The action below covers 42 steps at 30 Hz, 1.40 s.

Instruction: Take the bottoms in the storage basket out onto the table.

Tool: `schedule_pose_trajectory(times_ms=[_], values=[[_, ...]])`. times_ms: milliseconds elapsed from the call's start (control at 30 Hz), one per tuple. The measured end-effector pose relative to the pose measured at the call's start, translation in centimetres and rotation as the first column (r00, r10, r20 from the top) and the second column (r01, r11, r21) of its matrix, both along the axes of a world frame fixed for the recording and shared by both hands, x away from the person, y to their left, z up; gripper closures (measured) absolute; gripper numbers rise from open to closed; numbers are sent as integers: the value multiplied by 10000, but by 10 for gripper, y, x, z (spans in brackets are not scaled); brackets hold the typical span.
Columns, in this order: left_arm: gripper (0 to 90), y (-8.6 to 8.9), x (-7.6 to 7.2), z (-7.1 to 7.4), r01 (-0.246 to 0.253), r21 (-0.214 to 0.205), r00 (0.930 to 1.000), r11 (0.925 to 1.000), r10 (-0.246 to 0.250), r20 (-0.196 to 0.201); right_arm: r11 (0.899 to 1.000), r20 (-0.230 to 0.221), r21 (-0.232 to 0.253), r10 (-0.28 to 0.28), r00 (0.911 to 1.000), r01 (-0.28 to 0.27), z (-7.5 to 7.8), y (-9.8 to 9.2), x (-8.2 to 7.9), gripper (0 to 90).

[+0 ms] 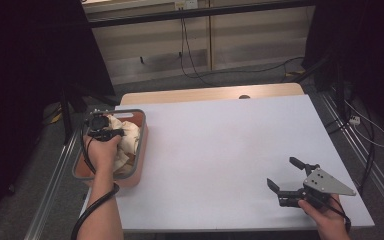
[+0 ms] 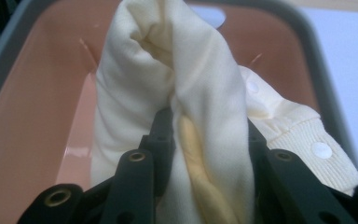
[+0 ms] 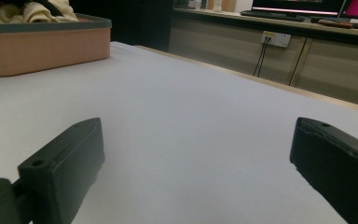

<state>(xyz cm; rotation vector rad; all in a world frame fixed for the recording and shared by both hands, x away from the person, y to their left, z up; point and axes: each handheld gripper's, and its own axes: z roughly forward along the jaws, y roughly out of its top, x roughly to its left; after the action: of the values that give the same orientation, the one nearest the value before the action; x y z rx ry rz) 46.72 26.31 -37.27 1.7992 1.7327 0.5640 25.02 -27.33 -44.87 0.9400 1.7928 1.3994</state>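
So the left gripper [image 2: 205,140] is down inside the pink basket [image 1: 142,150] at the table's left edge, jaws pinched on a fold of the cream garment [image 2: 168,70], probably to haul it out. The right gripper [image 1: 289,176] hangs near the front right corner, jaws wide apart, holding nothing, likely waiting to help.

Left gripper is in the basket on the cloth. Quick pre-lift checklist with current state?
1. Left gripper shut on the cream garment: ok, a fold sits between the jaws.
2. Grip depth: ok, the fold runs well down between the jaws.
3. Rest of the garment free of the pink basket: cannot tell.
4. Right gripper open and apart from the basket: ok.
5. White table bare for laying out: ok.
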Motion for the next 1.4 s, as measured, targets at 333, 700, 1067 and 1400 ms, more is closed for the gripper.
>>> schedule_pose_trajectory(times_ms=[333,700,1067,1400], values=[[672,-6,-2,39,487,-364,9987,9981,-482,145,10000,20,34,-59,10000,59,0,-1,0,27],[672,-20,-3,91,988,-229,9950,9948,-984,161,9999,24,111,-115,9999,115,1,-2,0,27],[672,-19,-6,133,1094,-155,9939,9939,-1092,179,9999,62,124,-118,9999,117,1,-2,0,27],[672,-32,-8,163,1688,-301,9856,9852,-1686,110,9998,39,138,-121,9999,120,1,-1,0,27]])
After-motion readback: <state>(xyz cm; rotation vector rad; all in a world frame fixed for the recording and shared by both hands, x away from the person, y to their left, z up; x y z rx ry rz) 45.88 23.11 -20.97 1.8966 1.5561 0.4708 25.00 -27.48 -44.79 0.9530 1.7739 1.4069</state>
